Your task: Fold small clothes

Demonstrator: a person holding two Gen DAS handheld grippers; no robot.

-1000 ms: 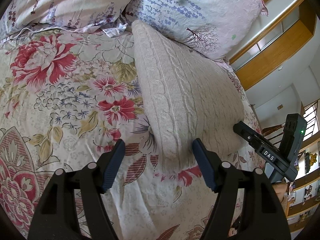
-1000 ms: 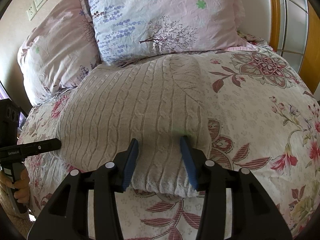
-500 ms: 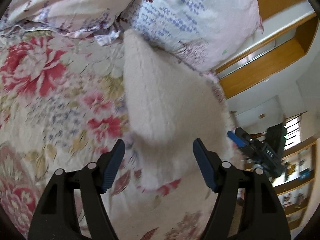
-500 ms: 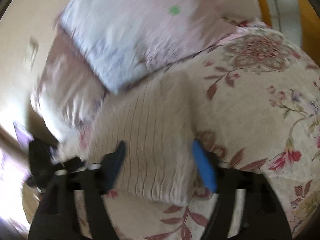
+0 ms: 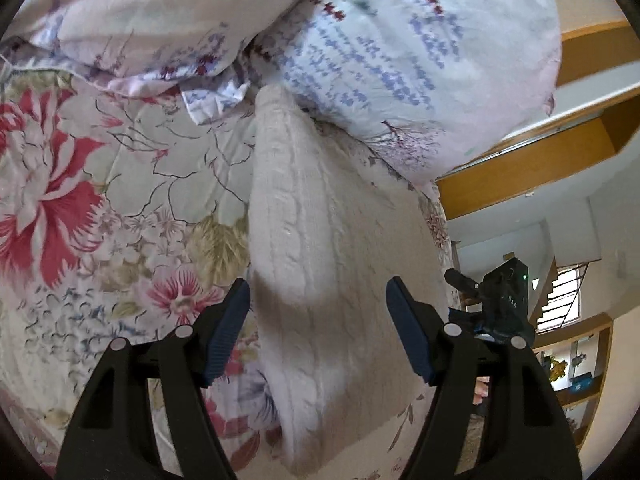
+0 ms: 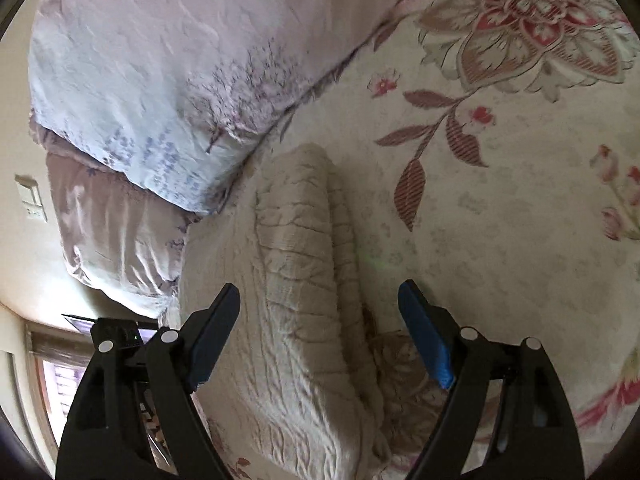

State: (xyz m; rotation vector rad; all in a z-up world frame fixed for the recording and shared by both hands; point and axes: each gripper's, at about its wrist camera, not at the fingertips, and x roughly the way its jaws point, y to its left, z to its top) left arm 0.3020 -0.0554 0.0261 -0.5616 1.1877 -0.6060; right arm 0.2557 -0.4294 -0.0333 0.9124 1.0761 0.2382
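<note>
The cream knit sweater (image 5: 320,264) runs out of frame at 6 o'clock, and its far end tucks under the lavender-print pillow (image 5: 400,60) at 12 o'clock. The right gripper (image 5: 496,304), at 4 o'clock, is dark and blurred; its jaws cannot be made out there.

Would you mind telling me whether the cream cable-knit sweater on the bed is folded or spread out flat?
Folded. The sweater lies as a compact layered bundle with doubled edges on the floral bedspread; no sleeves spread out.
</note>
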